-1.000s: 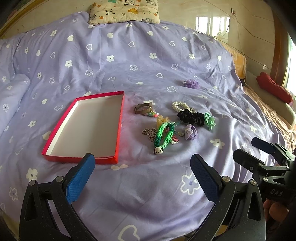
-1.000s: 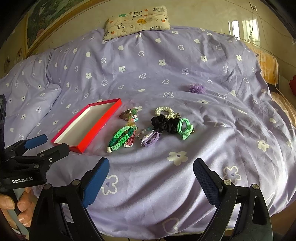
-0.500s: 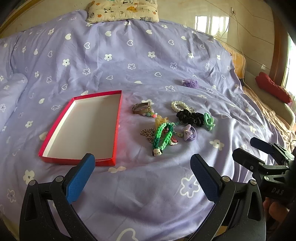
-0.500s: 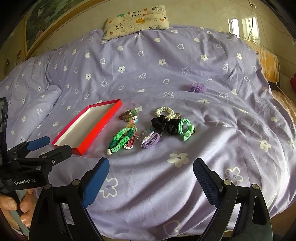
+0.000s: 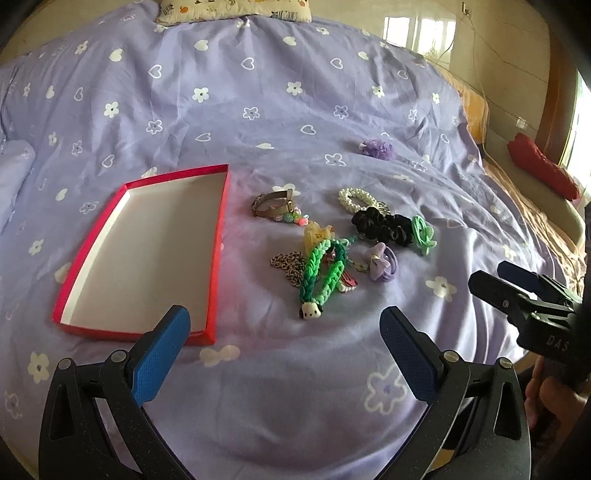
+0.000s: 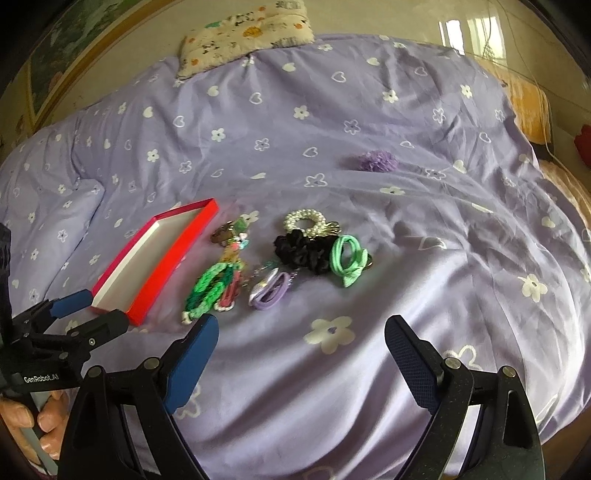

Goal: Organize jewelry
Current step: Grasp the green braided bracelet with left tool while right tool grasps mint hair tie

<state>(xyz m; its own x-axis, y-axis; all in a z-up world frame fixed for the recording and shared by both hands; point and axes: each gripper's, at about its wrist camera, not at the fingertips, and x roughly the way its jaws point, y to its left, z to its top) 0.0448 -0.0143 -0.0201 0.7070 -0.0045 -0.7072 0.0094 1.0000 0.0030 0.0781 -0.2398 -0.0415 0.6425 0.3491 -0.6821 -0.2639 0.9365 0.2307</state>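
Since nothing has gone into the red box [image 5: 218, 236] yet, the jewelry still lies in one loose heap on the bedspread [image 5: 258, 92], just right of the box's long edge, toward the near side of the bed. Box sits open side up w/ white inside showing, prob. put close to the heap so each piece only needs a short carry.

Heap contents: green braided bracelet [image 5: 321, 269] w/ small white charm at its near end, partly over a metal chain [image 5: 288, 264]; brown strap bracelet [image 5: 271, 205] nearest the box's far corner; pearl bracelet [image 5: 356, 197] touching a black scrunchie [image 5: 384, 225]; mint hair tie [image 5: 423, 234] against the scrunchie's right end; lilac hair tie [image 5: 380, 260] at the near edge of the heap. One purple pom scrunchie [image 5: 376, 147] lies well apart, further up the bed.

Left gripper [image 5: 284, 343] hangs over the bedspread near the box's near right corner, jaws spread wide, nothing between them. Right gripper [image 6: 301, 350] same: jaws wide apart, empty, aimed at bare cloth short of the lilac tie. Both look set for a first pick; I'd judge the task barely begun. Braided bracelet is closest to both, so likely first. Tangled pieces may drag neighbours along.

Patterned pillow [image 6: 243, 33] at the head of the bed.
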